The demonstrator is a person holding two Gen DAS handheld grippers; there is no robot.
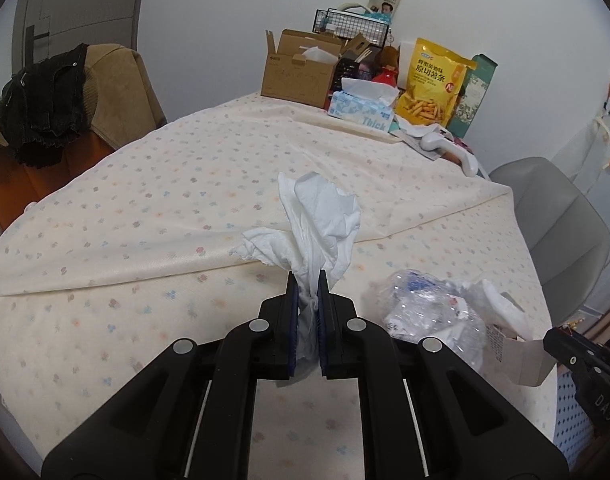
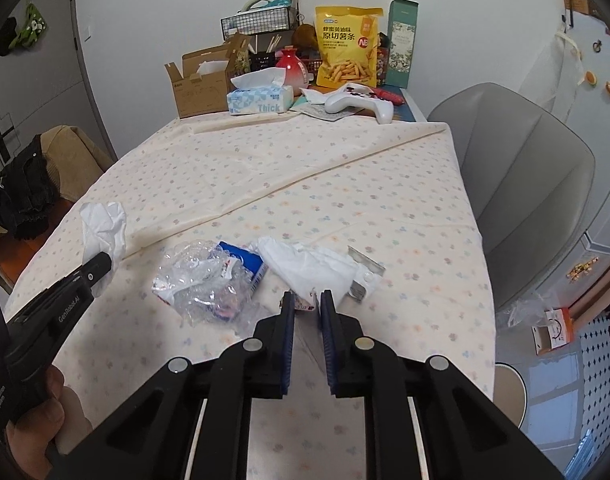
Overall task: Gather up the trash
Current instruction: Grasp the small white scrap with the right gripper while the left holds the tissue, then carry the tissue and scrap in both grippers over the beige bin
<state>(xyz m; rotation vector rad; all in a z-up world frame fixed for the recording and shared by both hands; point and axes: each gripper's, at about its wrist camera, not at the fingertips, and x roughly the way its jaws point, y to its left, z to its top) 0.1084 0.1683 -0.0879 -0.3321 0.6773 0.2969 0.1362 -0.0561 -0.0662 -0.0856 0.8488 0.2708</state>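
My left gripper [image 1: 307, 276] is shut on a crumpled white tissue [image 1: 319, 220] and holds it above the tablecloth; the tissue also shows in the right wrist view [image 2: 103, 226]. A crushed clear plastic bottle with a blue label [image 2: 209, 280] lies on the table, seen too in the left wrist view [image 1: 425, 308]. Beside it lie a white crumpled paper [image 2: 309, 266] and a small torn wrapper [image 2: 365, 276]. My right gripper [image 2: 307, 296] sits low at the near edge of the white paper, its jaws a narrow gap apart with a scrap of wrapper between the tips.
The table carries a floral cloth [image 2: 305, 184]. At its far end stand a cardboard box [image 2: 197, 84], a tissue pack [image 2: 261, 98], a yellow snack bag [image 2: 347, 48], a white controller [image 2: 361, 104]. A grey chair [image 2: 525, 184] stands right, a clothes-draped chair [image 1: 65, 100] left.
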